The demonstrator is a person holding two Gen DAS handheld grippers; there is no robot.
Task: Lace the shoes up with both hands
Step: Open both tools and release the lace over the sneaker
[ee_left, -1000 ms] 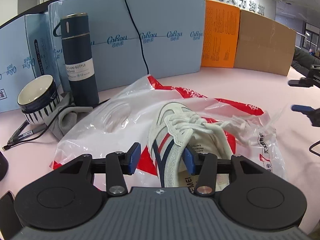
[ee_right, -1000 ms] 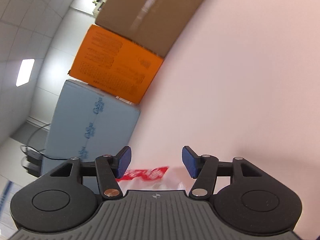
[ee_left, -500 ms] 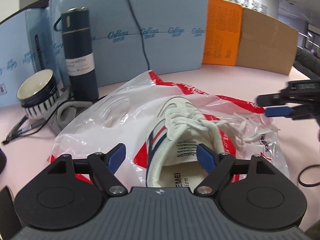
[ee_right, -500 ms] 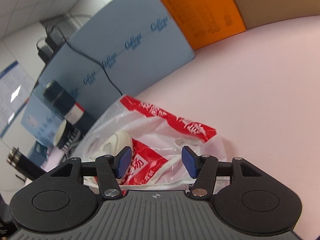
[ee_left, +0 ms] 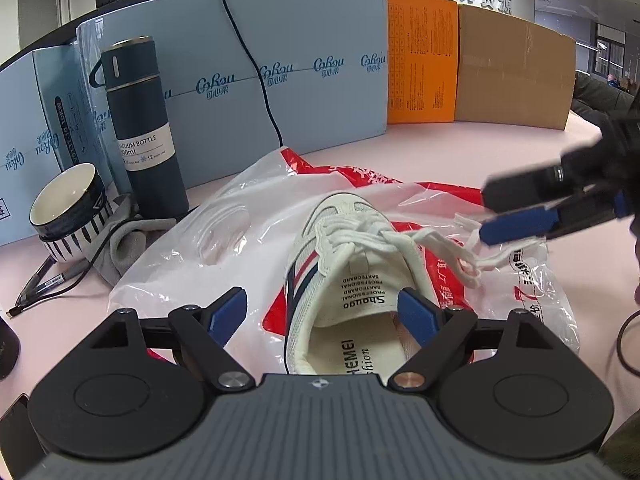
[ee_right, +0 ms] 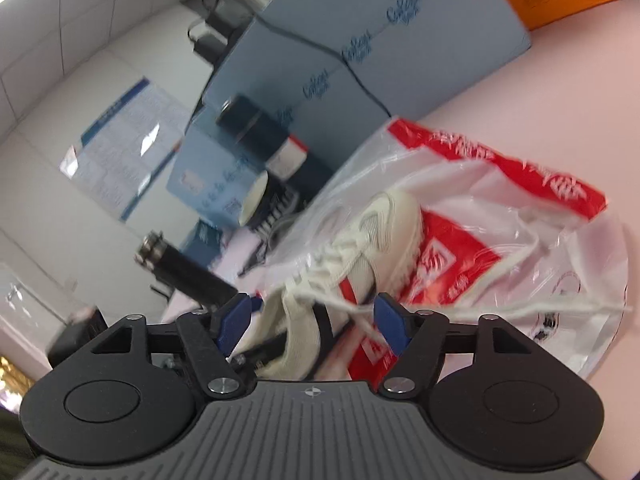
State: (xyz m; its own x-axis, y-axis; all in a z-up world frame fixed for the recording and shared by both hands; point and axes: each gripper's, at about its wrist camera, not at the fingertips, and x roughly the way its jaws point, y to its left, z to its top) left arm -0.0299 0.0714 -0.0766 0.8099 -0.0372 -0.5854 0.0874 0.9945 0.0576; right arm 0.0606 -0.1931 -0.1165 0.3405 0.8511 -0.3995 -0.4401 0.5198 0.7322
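Note:
A white sneaker (ee_left: pixel 344 264) with red and navy stripes lies on a clear and red plastic bag (ee_left: pixel 224 248), toe pointing away. Its loose white laces (ee_left: pixel 432 244) trail off to the right. My left gripper (ee_left: pixel 324 314) straddles the heel; its jaws are opening and the pads stand clear of the shoe's sides. My right gripper (ee_left: pixel 486 218) comes in from the right, just beside the lace ends. In the right wrist view the right gripper (ee_right: pixel 314 318) is opening, with the sneaker (ee_right: pixel 376 240) and blurred laces (ee_right: pixel 500 272) beyond its pads, nothing pinched.
A dark vacuum bottle (ee_left: pixel 140 132), a striped bowl (ee_left: pixel 68 208), a grey cloth (ee_left: pixel 132 236) and a pen (ee_left: pixel 44 284) sit at the left. Blue boxes (ee_left: pixel 300 80), an orange panel (ee_left: pixel 420 60) and a cardboard sheet (ee_left: pixel 512 68) wall the back. A black cable (ee_left: pixel 624 344) loops at the right.
My left jaws spread apart from the shoe's heel. My right gripper rolled and swung in from the bare table to the shoe, reaching the lace ends, and its jaws widened.

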